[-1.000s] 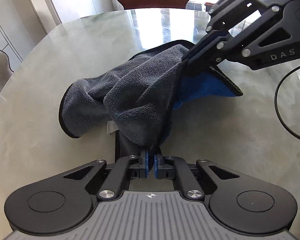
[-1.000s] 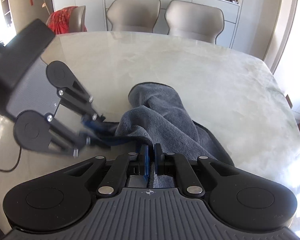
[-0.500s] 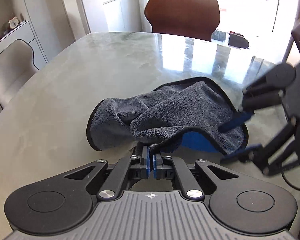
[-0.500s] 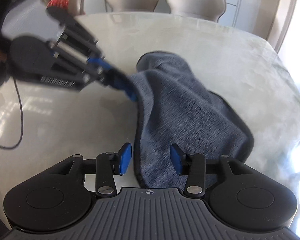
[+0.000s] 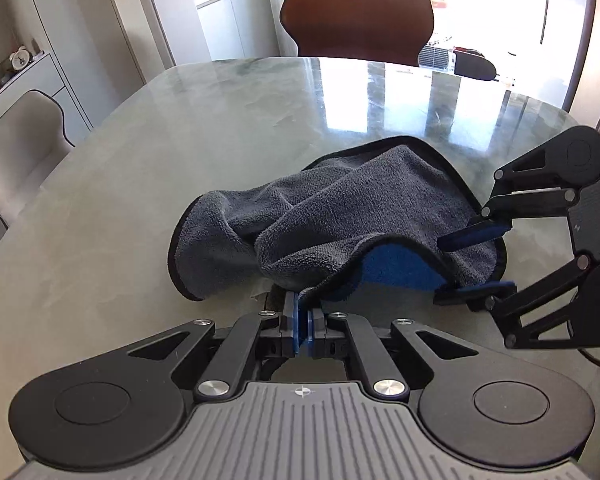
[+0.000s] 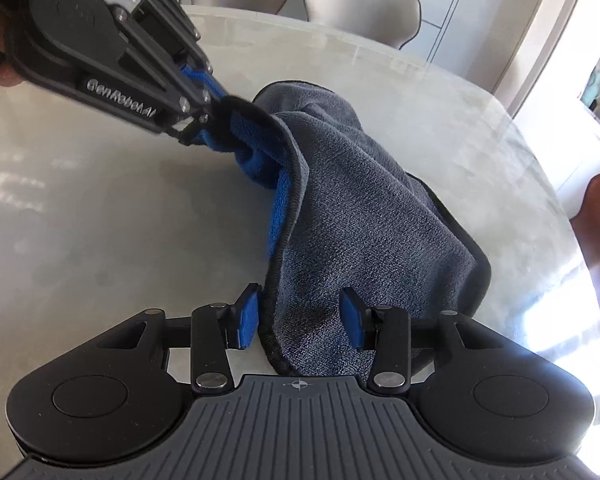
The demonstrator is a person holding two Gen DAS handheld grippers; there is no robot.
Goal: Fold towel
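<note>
Now, left wrist view:
My left tongs: clenched tight on a corner of the towel, low and close to the counter.
Towel: gray on top with a black edge, blue underneath. It lies in a rumpled heap on the counter, and the pinched corner is lifted so the blue side peeks out.
My right tongs: off to the right with the fingers apart, one blue finger above the towel's right end and one below it.
Brown chair: at the far side of the counter.

Right wrist view:
My right tongs: let go and spread wide. The towel edge sits between the two blue pads, not squeezed.
My left tongs: up on the left, gripping a bunched corner of the towel and holding it above the counter.
Towel: hangs down from that corner toward me, gray side up, blue along its left edge.
Pale chairs: two, past the far edge.
</note>
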